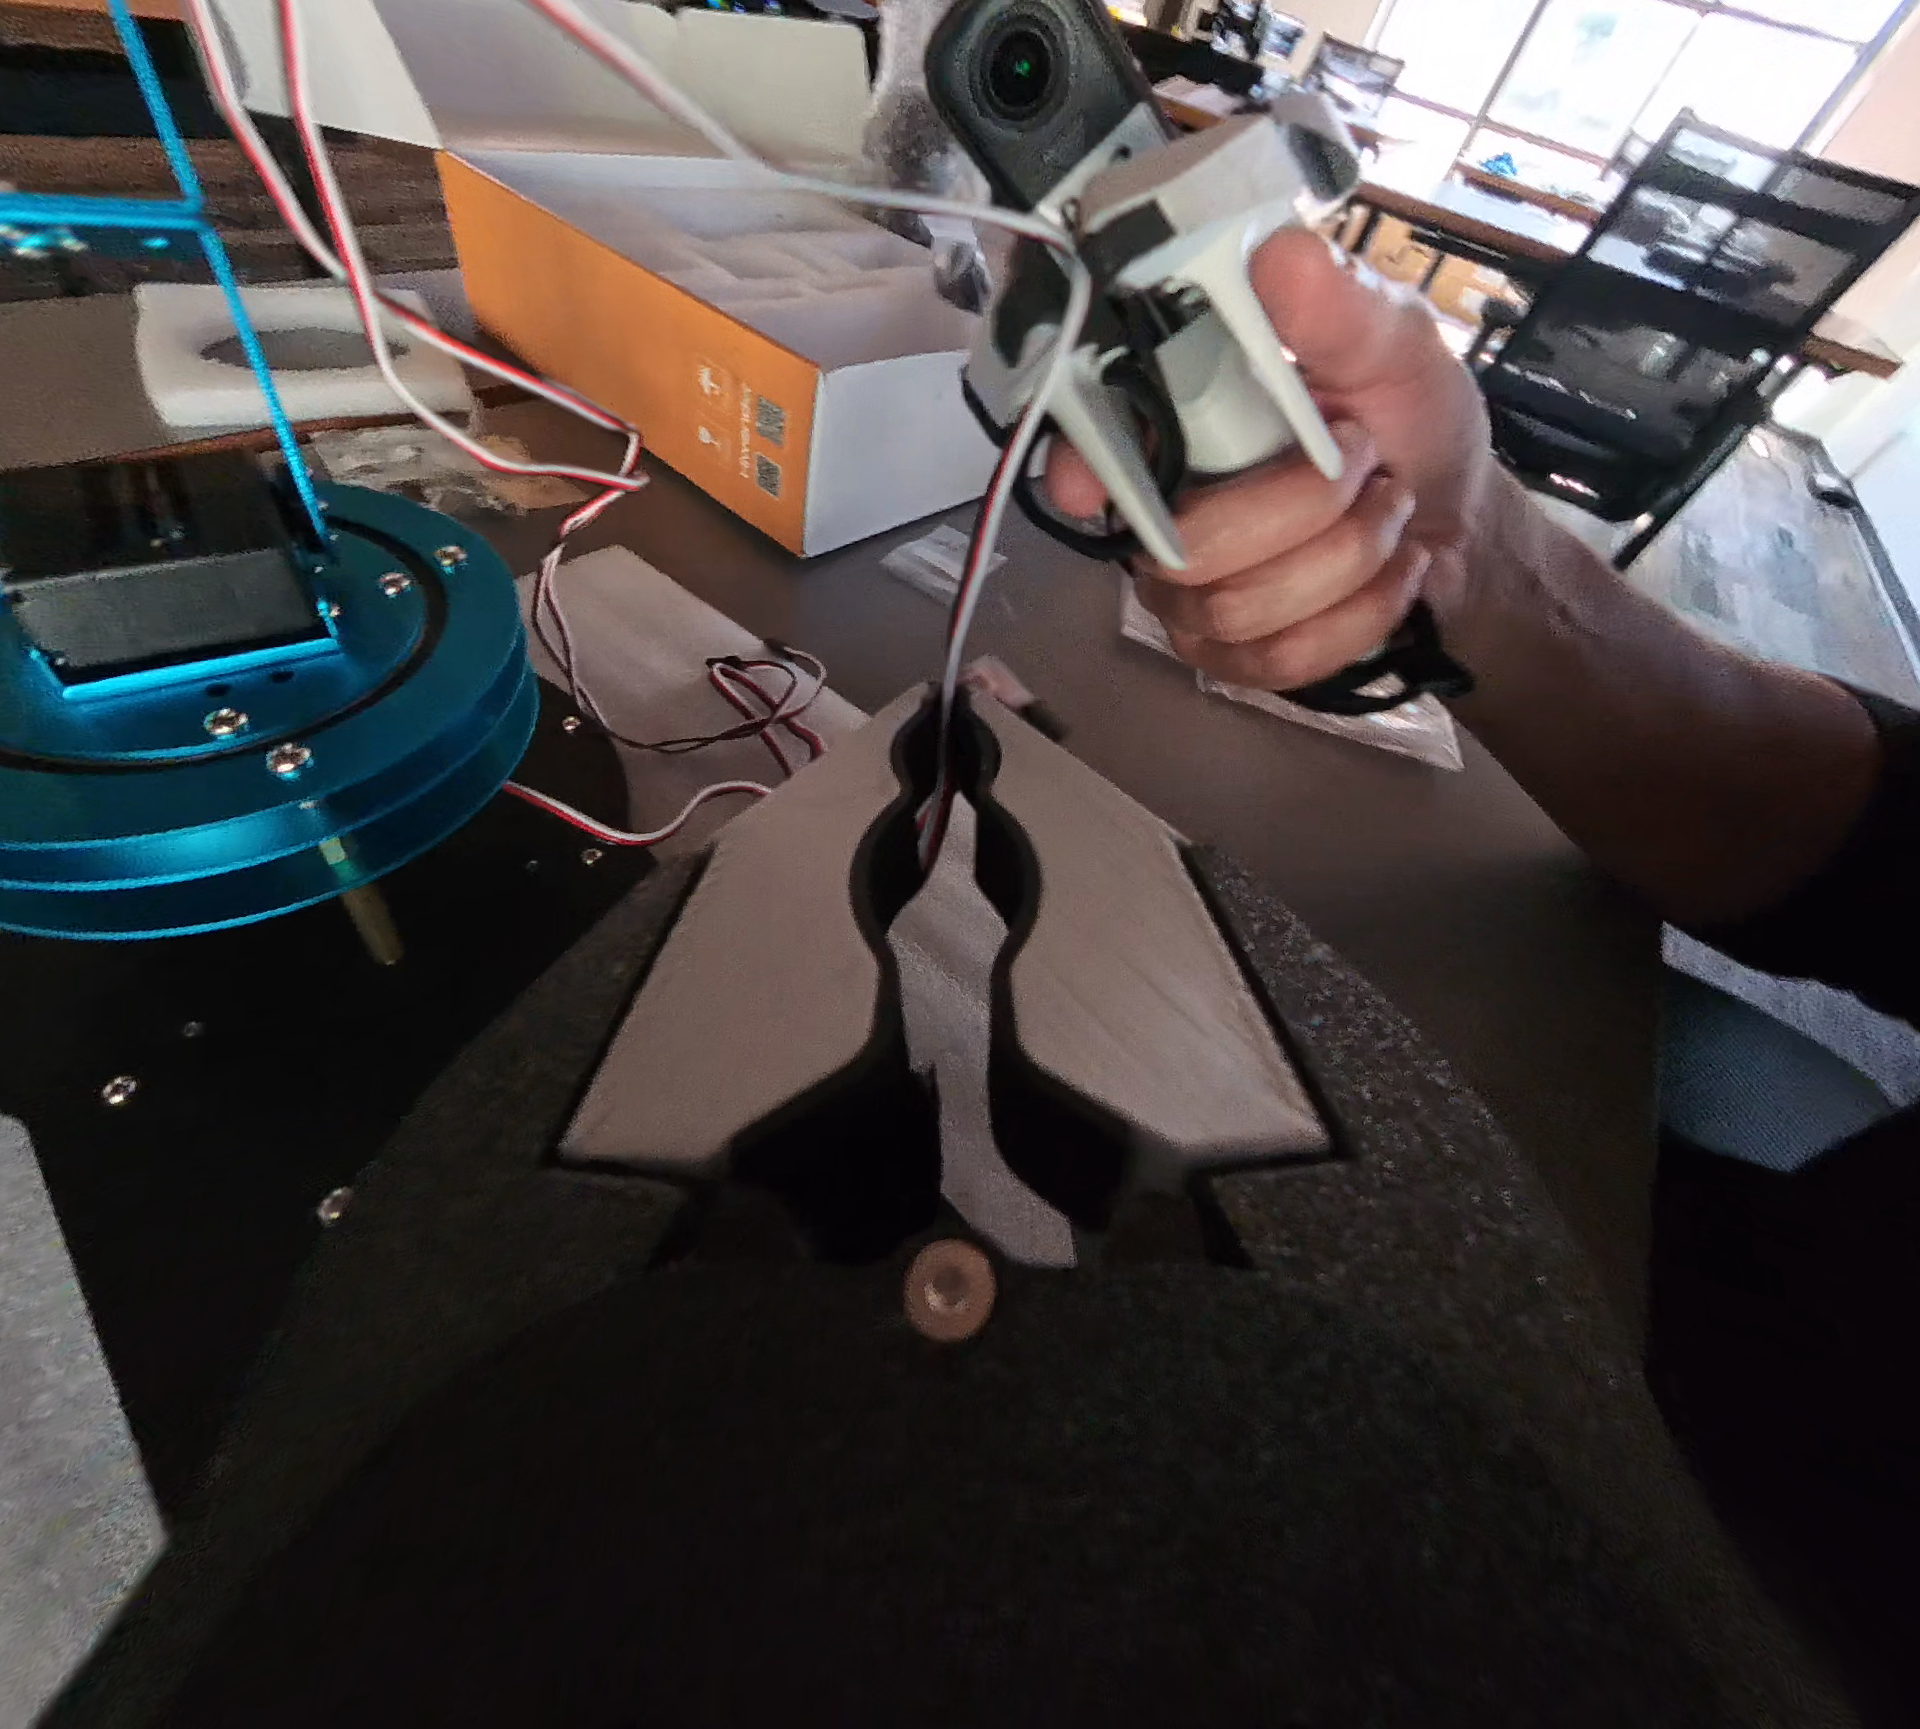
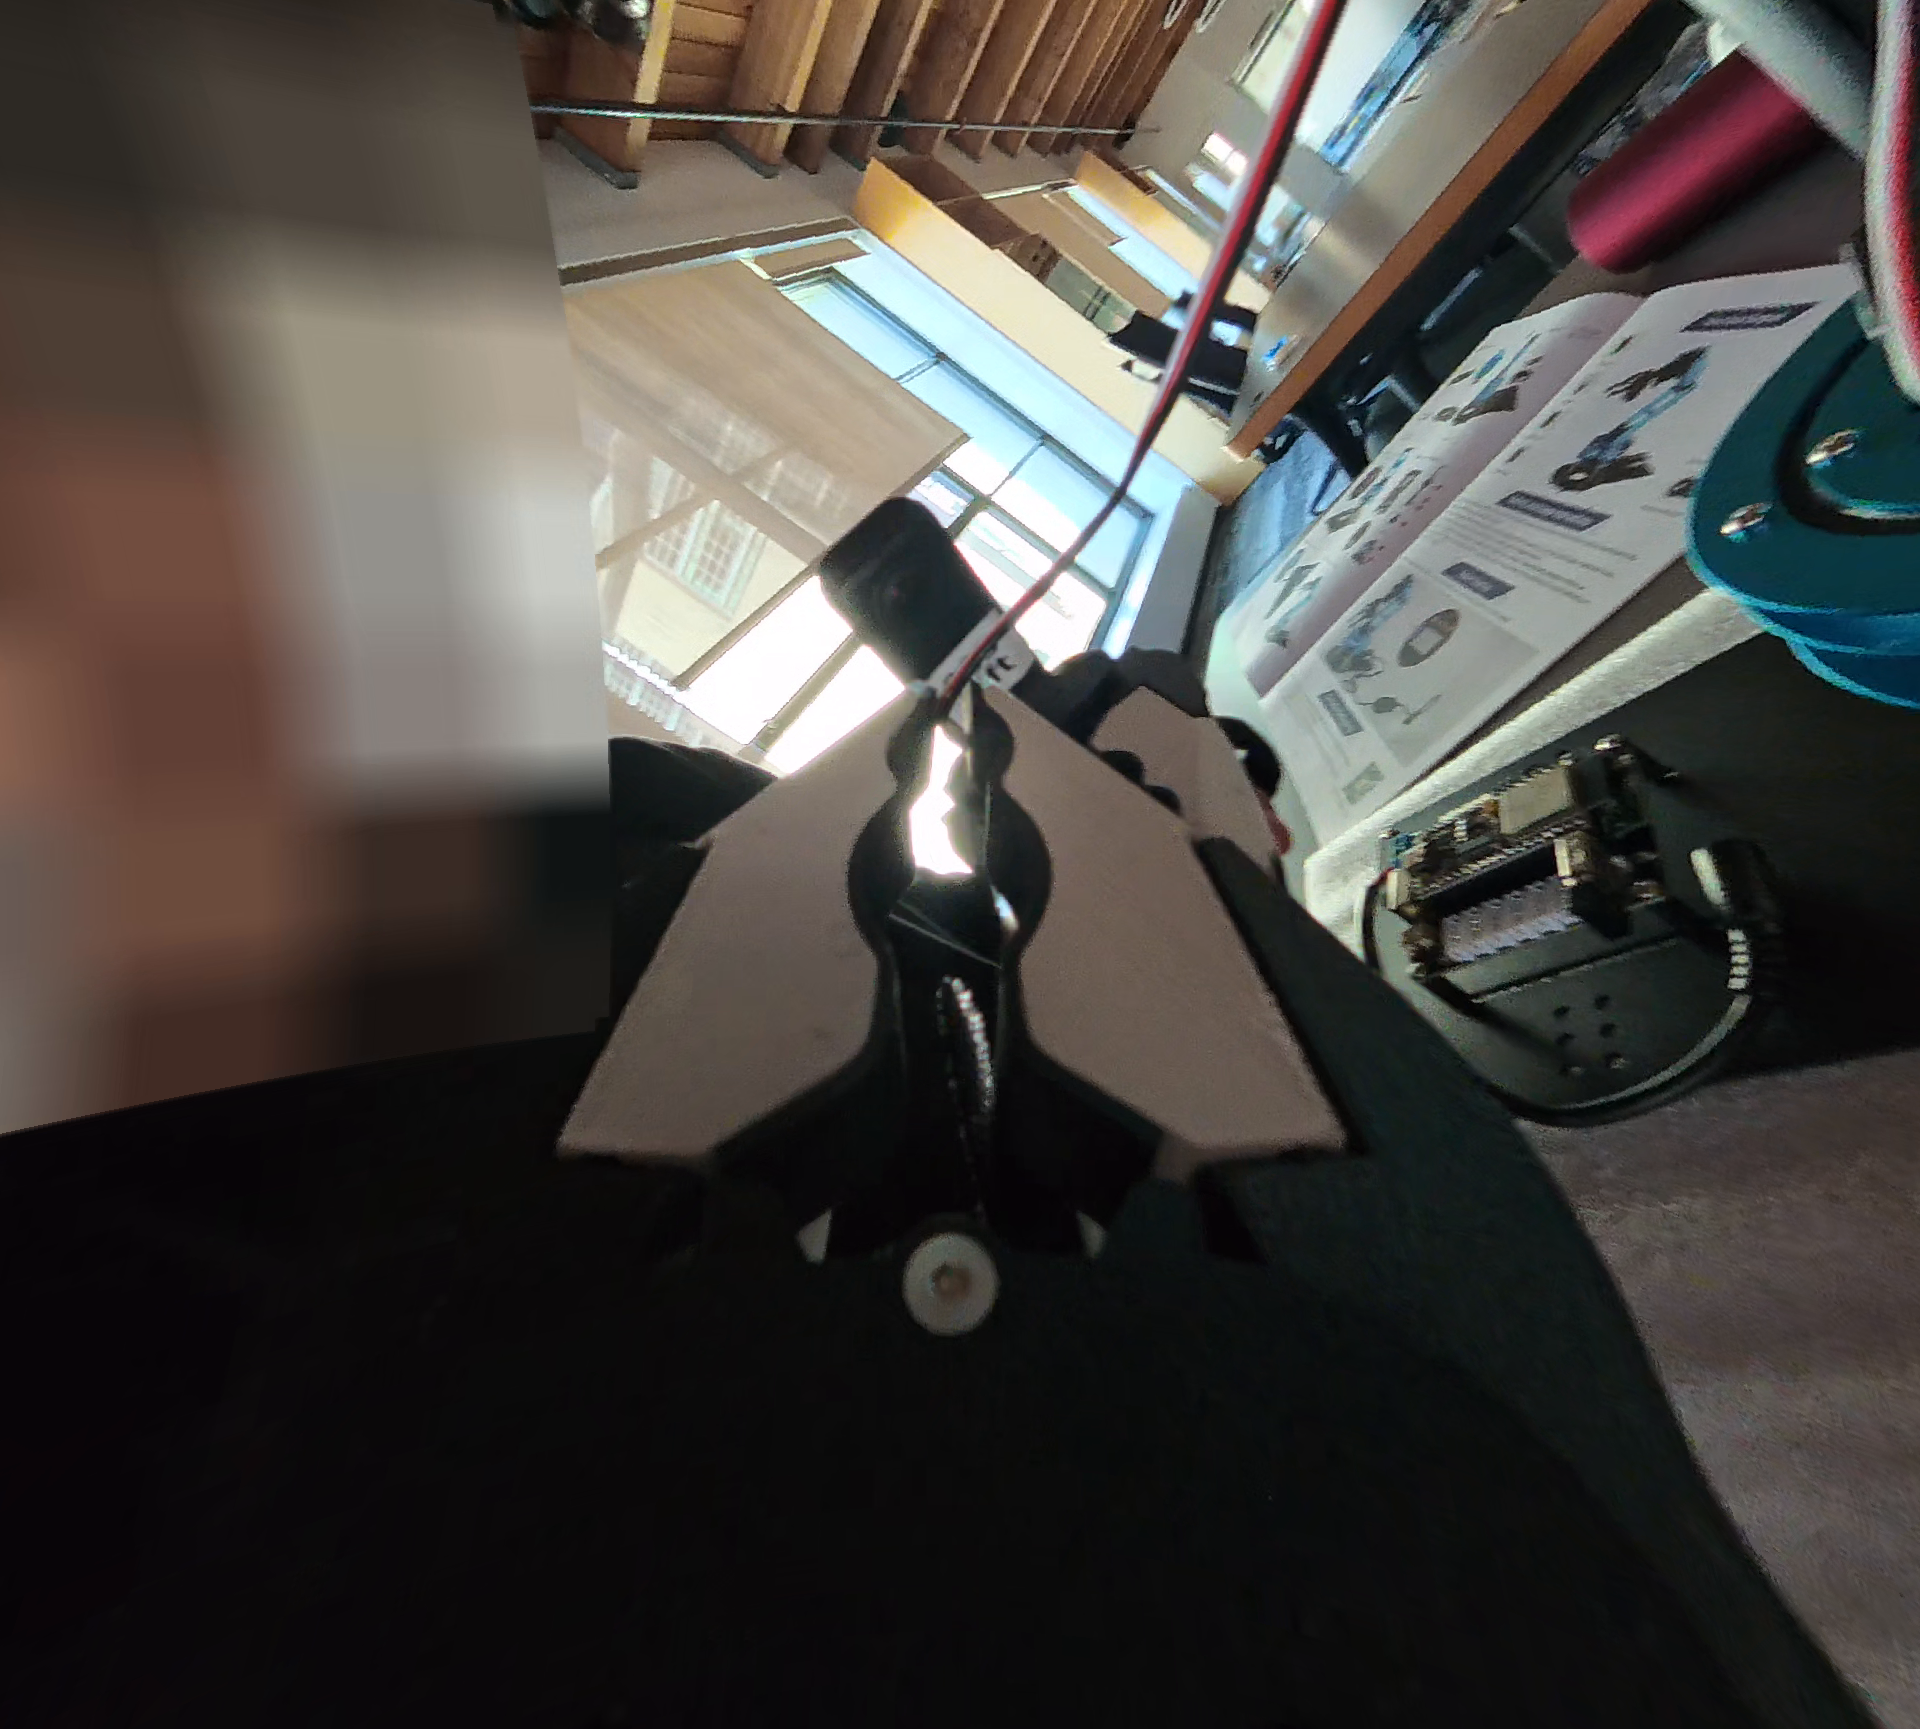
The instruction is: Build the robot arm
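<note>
Left wrist view shows us the left gripper (image 1: 948, 723) with its jaws nearly closed, pinching a red, white and black servo cable (image 1: 977, 536) at the fingertips. That cable runs up past the right gripper (image 1: 1132, 308), gripped in a hand (image 1: 1299, 516). A blue round base (image 1: 260, 744) stands near the table's (image 1: 1299, 796) left edge, and an orange and white open box (image 1: 665, 349) lies toward the far edge. In the right wrist view we see the right gripper (image 2: 961, 723) clamped on the same cable (image 2: 1195, 349); an open booklet (image 2: 1507, 516) and a circuit board (image 2: 1507, 858) lie on the right.
</note>
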The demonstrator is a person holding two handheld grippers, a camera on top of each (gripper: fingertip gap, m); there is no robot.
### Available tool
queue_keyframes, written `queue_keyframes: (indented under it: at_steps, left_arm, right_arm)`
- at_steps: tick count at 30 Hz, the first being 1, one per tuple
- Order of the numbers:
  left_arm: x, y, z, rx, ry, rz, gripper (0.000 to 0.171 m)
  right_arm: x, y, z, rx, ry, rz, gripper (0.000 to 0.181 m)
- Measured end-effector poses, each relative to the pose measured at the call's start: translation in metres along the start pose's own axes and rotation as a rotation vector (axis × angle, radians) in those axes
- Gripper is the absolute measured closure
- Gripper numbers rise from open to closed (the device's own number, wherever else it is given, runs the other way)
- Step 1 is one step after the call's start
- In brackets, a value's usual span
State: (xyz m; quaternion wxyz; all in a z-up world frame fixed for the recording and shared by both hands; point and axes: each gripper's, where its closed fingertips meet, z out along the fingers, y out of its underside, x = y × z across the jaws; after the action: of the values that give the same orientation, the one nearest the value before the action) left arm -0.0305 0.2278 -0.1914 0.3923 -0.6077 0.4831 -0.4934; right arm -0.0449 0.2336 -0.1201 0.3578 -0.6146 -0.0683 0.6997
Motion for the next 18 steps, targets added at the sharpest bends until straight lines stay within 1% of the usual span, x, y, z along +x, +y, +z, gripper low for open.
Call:
queue_keyframes:
  at_steps: [1,2,4,5,7,8,9,11,15,17,18]
  left_arm:
    - [0.002,-0.001,-0.002,-0.010,0.018,0.010,0.171]
    - [0.002,-0.004,-0.005,-0.014,0.025,0.013,0.171]
    - [-0.003,-0.013,-0.012,-0.016,0.026,0.005,0.171]
    - [-0.005,-0.019,-0.016,-0.010,0.032,-0.004,0.171]
    - [-0.004,-0.029,-0.022,-0.004,0.067,-0.033,0.171]
    - [-0.002,-0.034,-0.025,-0.001,0.087,-0.050,0.171]
    - [0.001,-0.038,-0.027,0.004,0.103,-0.060,0.171]
    - [0.005,-0.043,-0.031,0.010,0.121,-0.056,0.171]
    - [0.019,-0.046,-0.035,0.016,0.162,-0.071,0.171]
    - [0.021,-0.045,-0.034,0.014,0.165,-0.069,0.171]
    - [0.023,-0.045,-0.034,0.010,0.169,-0.067,0.171]
  right_arm:
    - [0.002,-0.001,-0.004,0.004,0.023,-0.043,0.173]
    - [0.007,-0.001,-0.008,-0.004,0.079,-0.109,0.164]
    - [0.023,0.008,-0.020,-0.095,0.250,-0.296,0.145]
    - [0.030,0.015,-0.025,-0.156,0.322,-0.386,0.144]
    - [0.054,0.025,-0.035,-0.289,0.530,-0.592,0.140]
    - [0.065,0.026,-0.037,-0.333,0.625,-0.701,0.141]
    - [0.072,0.028,-0.035,-0.360,0.677,-0.774,0.143]
    - [0.083,0.029,-0.028,-0.376,0.746,-0.831,0.142]
    - [0.104,0.024,-0.026,-0.362,0.867,-0.837,0.139]
    - [0.105,0.037,-0.020,-0.410,0.806,-0.774,0.155]
    - [0.107,0.038,-0.020,-0.410,0.810,-0.758,0.166]
